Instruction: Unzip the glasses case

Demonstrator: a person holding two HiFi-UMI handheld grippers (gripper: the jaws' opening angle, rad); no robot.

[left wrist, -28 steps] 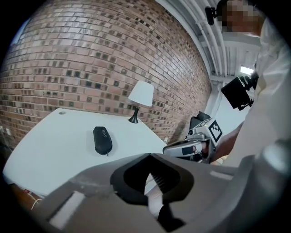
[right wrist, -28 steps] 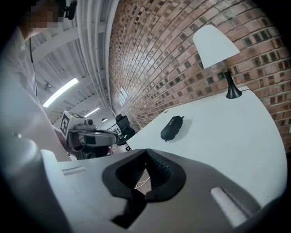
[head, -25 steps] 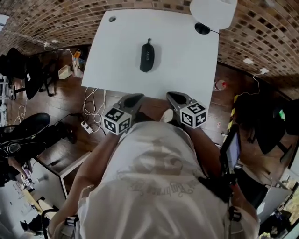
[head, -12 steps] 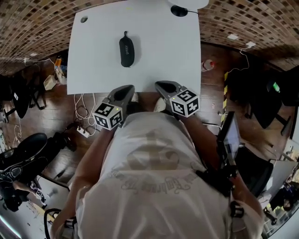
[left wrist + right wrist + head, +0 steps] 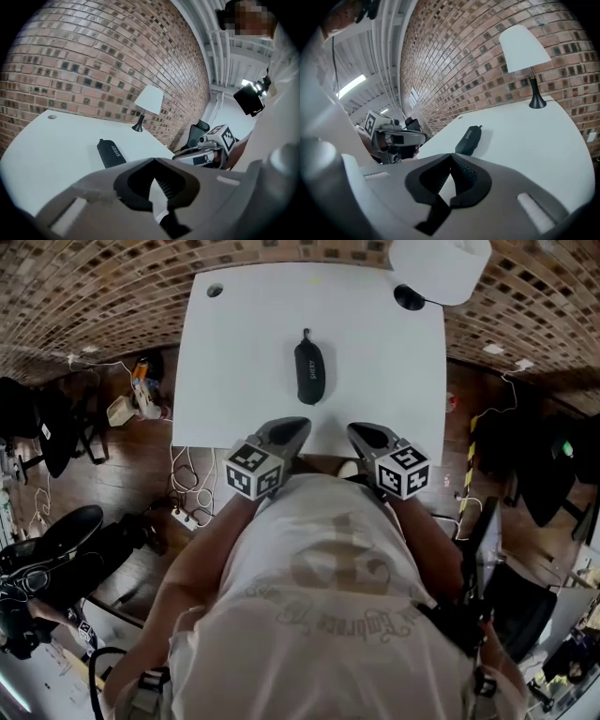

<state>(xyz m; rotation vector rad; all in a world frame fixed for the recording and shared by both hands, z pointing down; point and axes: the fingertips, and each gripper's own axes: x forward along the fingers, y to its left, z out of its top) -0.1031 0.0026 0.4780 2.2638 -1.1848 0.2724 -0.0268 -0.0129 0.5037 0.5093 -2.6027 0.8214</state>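
case: black zip case [image 5: 309, 371] lying flat, long way running near to far, light lettering on top. looks shut, with a little pull tab sticking out at the far end, but the zip itself is too small to read tbh
where: about the middle of the white worktop [image 5: 244, 352], nothing touching it
left tongs: [image 5: 296, 424] jaws closed together, nothing in them. sits at the near edge of the worktop, near-left of the case and well apart from it
right tongs: [image 5: 360, 430] same deal, jaws together and empty, near edge, near-right of the case
both: tips aimed toward the far side, angled down a bit, case roughly between their lines
lamp: [image 5: 441, 263] white shade, dark base, far right corner
hole: [image 5: 215, 290] small round one, far left corner of the worktop
wall: [image 5: 93, 61] brick, just behind the far edge
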